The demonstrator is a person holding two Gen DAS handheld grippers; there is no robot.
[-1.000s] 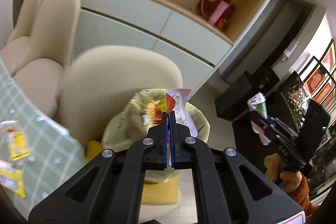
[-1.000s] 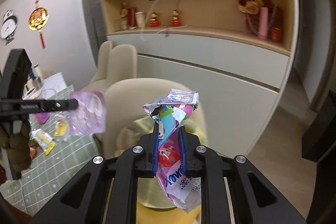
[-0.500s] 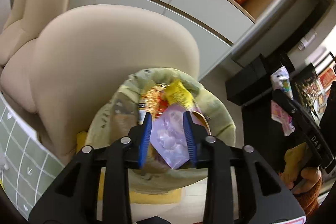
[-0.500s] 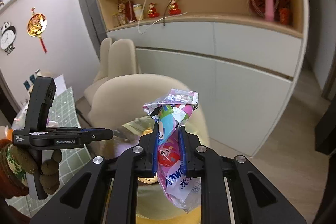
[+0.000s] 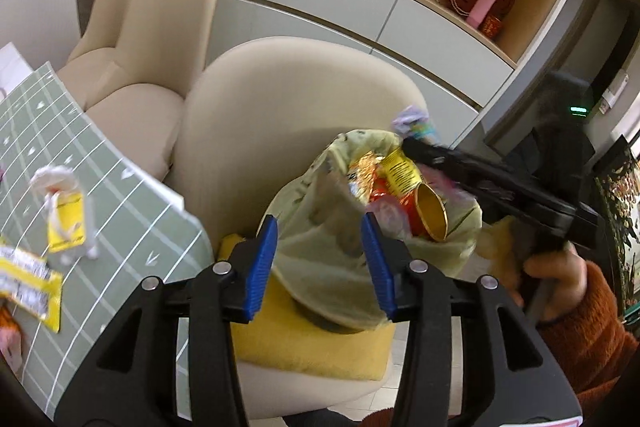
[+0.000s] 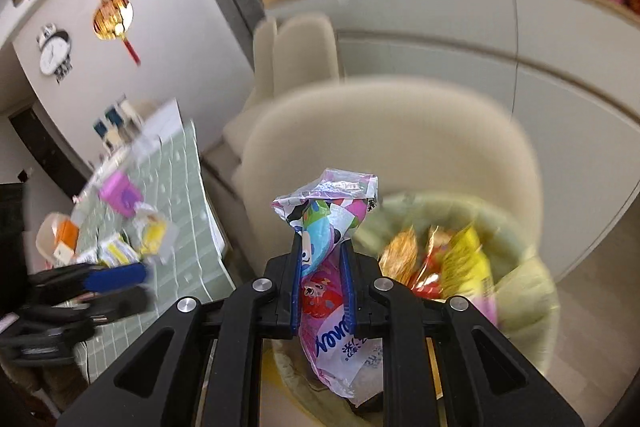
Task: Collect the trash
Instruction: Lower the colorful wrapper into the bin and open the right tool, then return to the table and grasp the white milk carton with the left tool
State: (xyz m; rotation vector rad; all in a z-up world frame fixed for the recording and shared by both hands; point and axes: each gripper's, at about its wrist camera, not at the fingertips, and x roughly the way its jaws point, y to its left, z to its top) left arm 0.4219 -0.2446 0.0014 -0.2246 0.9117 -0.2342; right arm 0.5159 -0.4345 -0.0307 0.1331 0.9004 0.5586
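A bin lined with a pale green bag (image 5: 320, 227) stands on a yellow cushion on a beige chair and holds several wrappers and a gold cup (image 5: 430, 213). My left gripper (image 5: 320, 231) is open and empty, just in front of the bag. My right gripper (image 6: 322, 255) is shut on a colourful cartoon wrapper (image 6: 328, 211) and holds it at the bin's left rim (image 6: 384, 211). In the left wrist view the right gripper (image 5: 416, 147) reaches over the far rim of the bag with the wrapper (image 5: 414, 119). More wrappers (image 5: 66, 215) lie on the green table.
The green checked table (image 5: 80, 163) is on the left with yellow packets (image 5: 28, 285) and, in the right wrist view, a pink item (image 6: 120, 195) and an orange cup (image 6: 60, 235). Beige chairs (image 5: 160, 27) and a white cabinet (image 5: 320, 15) stand behind.
My left gripper opened and let the purple wrapper drop into the bin, then pulled back. My right gripper moved with its wrapper over the bin.
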